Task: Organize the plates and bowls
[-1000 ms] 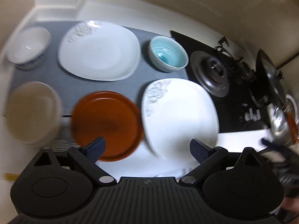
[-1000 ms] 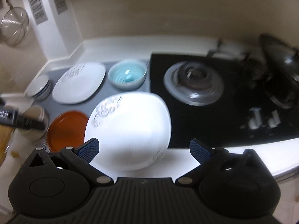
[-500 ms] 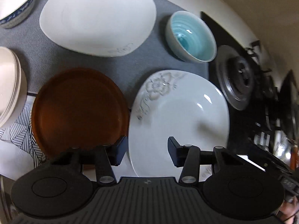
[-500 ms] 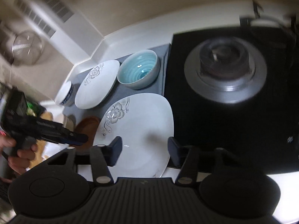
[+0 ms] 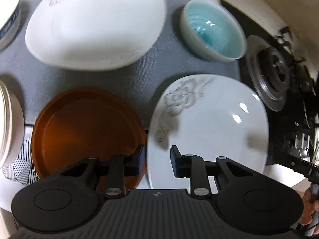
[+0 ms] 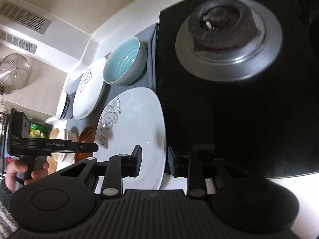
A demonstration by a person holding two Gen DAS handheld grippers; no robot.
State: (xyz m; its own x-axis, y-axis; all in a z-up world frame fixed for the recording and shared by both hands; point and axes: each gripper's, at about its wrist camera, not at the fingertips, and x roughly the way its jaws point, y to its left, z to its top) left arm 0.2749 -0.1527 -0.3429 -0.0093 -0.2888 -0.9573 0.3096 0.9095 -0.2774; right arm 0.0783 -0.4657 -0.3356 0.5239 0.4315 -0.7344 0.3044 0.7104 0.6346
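Observation:
A white flowered plate (image 5: 209,129) (image 6: 135,123) lies at the near edge of the grey mat (image 5: 179,65), beside the hob. My left gripper (image 5: 156,162) hangs over its left rim; the rim sits between the closing jaws, with a gap still showing. One left finger is over the brown plate (image 5: 85,131) next to it. My right gripper (image 6: 154,162) straddles the plate's right rim, its jaws also closing and not pressing. Farther back lie a second white flowered plate (image 5: 95,23) and a teal bowl (image 5: 215,31) (image 6: 123,59).
A blue-and-white bowl (image 5: 8,20) (image 6: 64,107) stands at the far left, and cream stacked plates (image 5: 8,123) at the left edge. The black hob with its burner (image 6: 229,39) fills the right. A striped cloth (image 5: 22,163) lies under the brown plate.
Both grippers have come down close to the near white plate, one at each side rim. Their jaws went from wide apart to a narrow gap around the rims.

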